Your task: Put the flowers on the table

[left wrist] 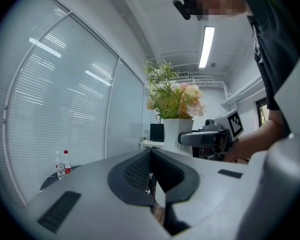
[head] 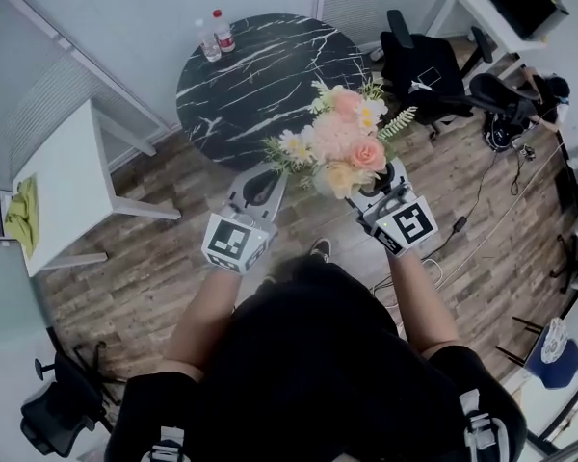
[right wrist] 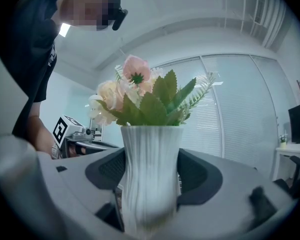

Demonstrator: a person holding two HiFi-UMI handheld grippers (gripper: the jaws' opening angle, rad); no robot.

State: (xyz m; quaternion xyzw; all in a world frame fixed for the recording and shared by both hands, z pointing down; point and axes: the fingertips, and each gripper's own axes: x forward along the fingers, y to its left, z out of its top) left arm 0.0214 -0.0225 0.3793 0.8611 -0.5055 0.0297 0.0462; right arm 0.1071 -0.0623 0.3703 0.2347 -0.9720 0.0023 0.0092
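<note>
A bunch of pink, peach and white flowers (head: 339, 141) stands in a white ribbed vase (right wrist: 150, 169). My right gripper (right wrist: 150, 186) is shut on the vase, one dark pad on each side. In the head view the blooms hide the vase, and the right gripper (head: 383, 186) holds it above the wood floor, near the round black marble table (head: 260, 75). My left gripper (head: 260, 189) hovers just left of the flowers. Its jaws are shut with nothing between them (left wrist: 151, 176). From the left gripper view the vase (left wrist: 182, 129) appears upright and some way off.
Two water bottles (head: 215, 37) stand at the table's far left rim. A white side table (head: 63, 191) with a yellow cloth (head: 22, 215) is at the left. Black office chairs (head: 433, 70) and floor cables lie to the right; another chair (head: 63, 412) sits bottom left.
</note>
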